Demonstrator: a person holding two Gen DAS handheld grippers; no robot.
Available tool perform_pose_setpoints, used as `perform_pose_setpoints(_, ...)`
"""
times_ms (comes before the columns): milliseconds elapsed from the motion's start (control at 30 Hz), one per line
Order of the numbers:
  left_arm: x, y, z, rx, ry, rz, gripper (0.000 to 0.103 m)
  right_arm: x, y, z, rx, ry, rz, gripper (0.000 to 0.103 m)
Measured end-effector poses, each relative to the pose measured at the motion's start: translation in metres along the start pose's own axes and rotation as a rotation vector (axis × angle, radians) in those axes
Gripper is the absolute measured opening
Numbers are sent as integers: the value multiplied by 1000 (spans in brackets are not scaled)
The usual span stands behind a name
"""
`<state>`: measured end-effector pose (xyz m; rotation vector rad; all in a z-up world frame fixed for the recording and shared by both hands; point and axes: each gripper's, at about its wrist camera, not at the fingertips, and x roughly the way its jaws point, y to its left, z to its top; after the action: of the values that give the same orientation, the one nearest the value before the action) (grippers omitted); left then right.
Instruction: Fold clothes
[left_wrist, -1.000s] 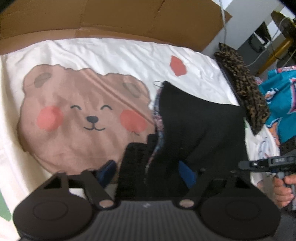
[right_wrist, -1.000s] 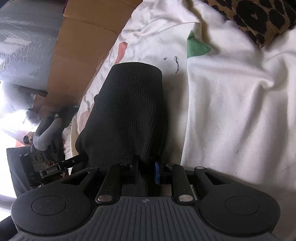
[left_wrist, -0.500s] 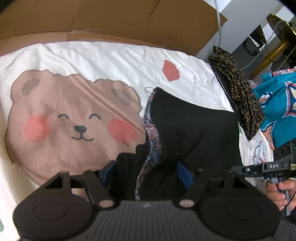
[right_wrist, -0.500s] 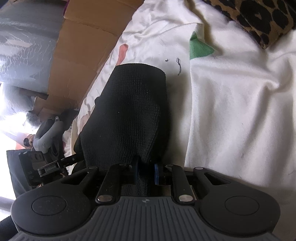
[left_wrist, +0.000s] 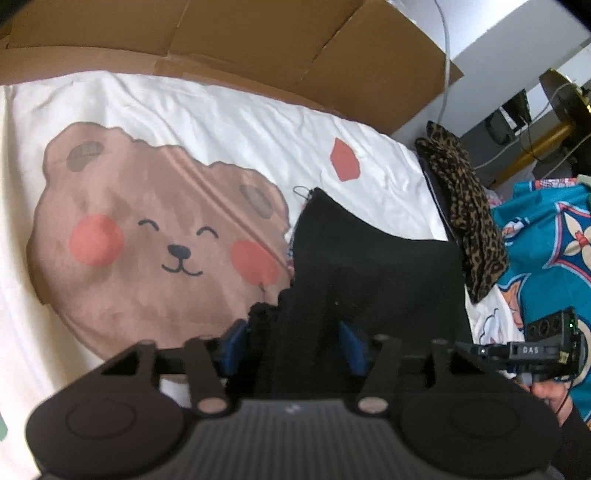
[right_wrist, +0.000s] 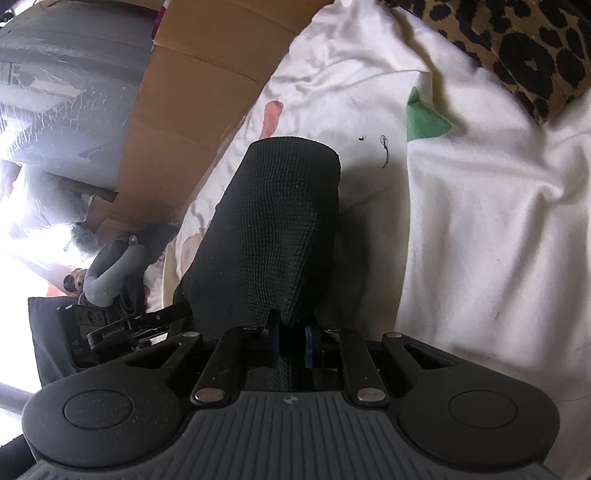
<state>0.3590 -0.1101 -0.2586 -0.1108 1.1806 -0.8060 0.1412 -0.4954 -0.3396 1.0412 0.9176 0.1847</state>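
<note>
From the left wrist: left gripper (left_wrist: 293, 343) set fairly wide, jaws opening a little at this moment, with a thick bunch of the black garment (left_wrist: 369, 266) between the blue pads (left_wrist: 236, 343) and touching both. Beyond the pads, garment spread as a dark folded panel over the bear-print sheet (left_wrist: 221, 122), far corner lying beside the bear's cheek, right edge close to the leopard cloth (left_wrist: 469, 221). Compared with a second ago, much less of the patterned inner layer showing along the left edge of the panel, only a thin strip now; bunch in the jaws looking fuller and neater. Probably a sign of the top layer settling squarely over the lower one. From the right wrist: right gripper (right_wrist: 291, 343) narrow, clamped on a thin edge of the same garment, cloth rising from the jaws and running forward to a rounded fold near two small dark threads on the sheet. Almost no change here against the earlier pictures, fold edge in the same place. Judged from this, fold nearly laid down; next, likely letting go on the left side, with some risk of the bunch springing back.
</note>
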Motion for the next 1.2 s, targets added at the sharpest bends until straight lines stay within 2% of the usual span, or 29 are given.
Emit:
perform_pose_setpoints(33,2,-1,1,1,3,4,72,1,0,0,5,2,-1,14)
perform_pose_setpoints(133,10,0,4,-4,24,9,74,2,-2,0,14,7,-4,14)
perform_pose_setpoints(233,17,2,4,7,39,-2,83,3,-3,-1,15,11,-9,15)
perform_pose_setpoints(367,21,3,3,7,59,-45,85,4,-5,-2,20,16,-14,15)
perform_pose_setpoints(400,21,2,3,15,66,-47,82,5,-4,-2,18,17,-15,15)
perform_pose_setpoints(433,22,2,4,23,72,-50,67,5,-4,-2,16,18,-16,15)
perform_pose_setpoints(533,20,3,3,15,80,-76,50,5,-2,-2,1,8,-15,12)
perform_pose_setpoints(633,15,2,2,25,72,-80,44,1,7,-3,-59,-21,-13,10)
perform_pose_setpoints(733,11,-3,1,37,60,-75,43,-5,12,-3,-77,-57,6,10)
perform_pose_setpoints(800,13,-5,1,40,69,-67,47,-9,12,-1,-73,-80,17,10)
perform_pose_setpoints(933,20,-6,1,33,106,-68,67,-11,11,3,-61,-92,20,10)
perform_pose_setpoints(1100,27,-4,3,31,104,-90,71,-9,-1,1,11,-50,-5,15)
perform_pose_setpoints(1200,26,-1,2,21,99,-105,71,-10,-5,-4,29,-30,-17,23)
